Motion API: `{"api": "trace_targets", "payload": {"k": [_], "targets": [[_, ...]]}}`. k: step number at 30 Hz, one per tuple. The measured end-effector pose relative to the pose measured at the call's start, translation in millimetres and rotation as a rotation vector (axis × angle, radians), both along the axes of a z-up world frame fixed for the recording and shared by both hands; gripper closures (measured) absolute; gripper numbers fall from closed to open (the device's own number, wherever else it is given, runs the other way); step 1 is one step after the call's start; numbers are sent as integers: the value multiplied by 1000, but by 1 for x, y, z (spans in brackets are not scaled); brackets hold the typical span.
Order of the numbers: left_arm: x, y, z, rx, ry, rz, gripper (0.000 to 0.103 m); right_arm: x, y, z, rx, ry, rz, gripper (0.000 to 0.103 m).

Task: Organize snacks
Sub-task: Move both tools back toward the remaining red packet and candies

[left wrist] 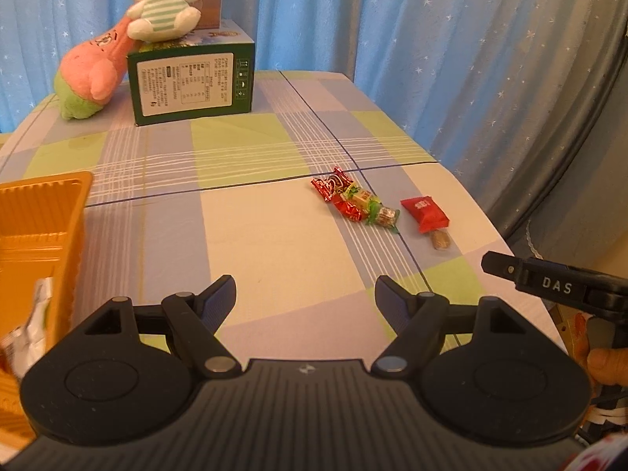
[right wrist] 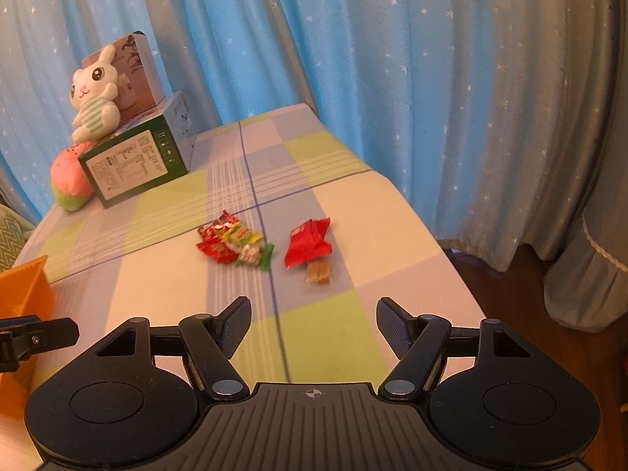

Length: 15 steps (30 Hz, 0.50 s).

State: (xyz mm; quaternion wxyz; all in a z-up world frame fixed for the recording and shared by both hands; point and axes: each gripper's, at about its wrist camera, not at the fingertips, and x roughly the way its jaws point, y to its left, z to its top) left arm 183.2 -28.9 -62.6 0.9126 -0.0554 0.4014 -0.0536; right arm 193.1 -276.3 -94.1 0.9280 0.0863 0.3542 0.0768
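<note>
A small heap of red and green wrapped candies (left wrist: 353,200) lies on the checked tablecloth; it also shows in the right wrist view (right wrist: 233,245). Beside it to the right lie a red packet (left wrist: 424,212) (right wrist: 308,243) and a small brown bar (left wrist: 440,241) (right wrist: 318,272). An orange tray (left wrist: 43,235) (right wrist: 23,290) stands at the left and holds a silvery wrapped snack (left wrist: 27,329). My left gripper (left wrist: 305,300) is open and empty, near the tray. My right gripper (right wrist: 313,324) is open and empty, short of the snacks.
At the back left stand a green box (left wrist: 192,82) (right wrist: 133,161), a white rabbit plush (left wrist: 165,0) (right wrist: 94,94) on it, and a pink-green plush (left wrist: 90,78) (right wrist: 70,184). Blue curtains hang behind. The table's right edge (right wrist: 443,251) drops to a wooden floor.
</note>
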Motion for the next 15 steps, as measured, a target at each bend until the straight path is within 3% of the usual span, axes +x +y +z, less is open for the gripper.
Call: {"api": "trace_targets", "payload": {"k": [7, 9, 15], "targets": [[36, -6, -28, 1, 20, -10, 27, 52, 2, -31, -25, 1, 46, 35], [45, -7, -35, -4, 25, -8, 27, 65, 3, -38, -21, 16, 58, 44], [62, -9, -46, -13, 26, -14, 27, 89, 12, -59, -54, 50, 96, 58]]}}
